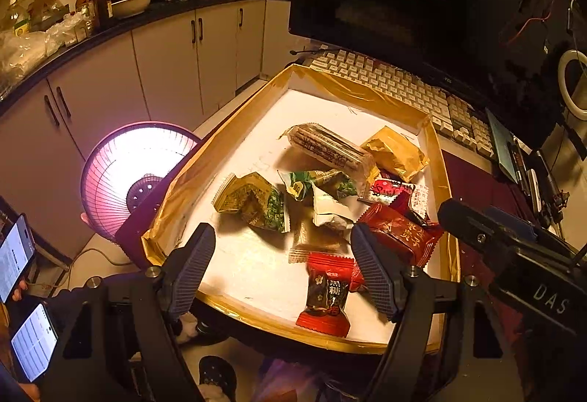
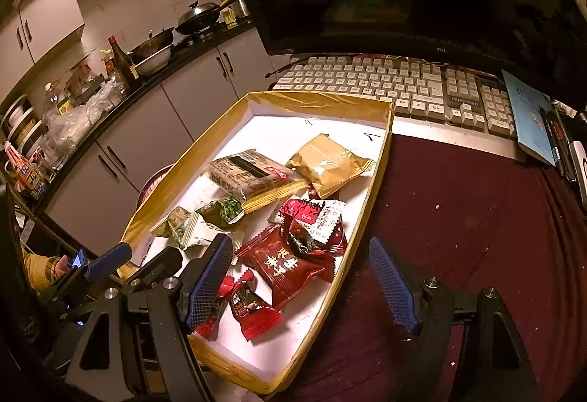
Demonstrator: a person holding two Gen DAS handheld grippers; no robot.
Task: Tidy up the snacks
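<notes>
Snacks heaped toward the right half of a shallow white tray (image 1: 256,130) with gold-taped walls, on a maroon cloth (image 2: 458,218) before a keyboard (image 2: 367,82). Long brown bar (image 1: 330,148) lying flat, long axis slanting from far left to near right. Red-black candy (image 1: 326,292) lengthwise toward the near rim. Left gripper (image 1: 282,266) spread wide, empty, hovering over the near rim. Right gripper (image 2: 301,281) likewise wide apart, straddling the tray's right wall, gripping nothing.

Both tongs (image 1: 282,266) (image 2: 302,279) wide open, empty

Black tool (image 1: 282,268), ribbed blue-grey pads (image 1: 374,273)
</notes>
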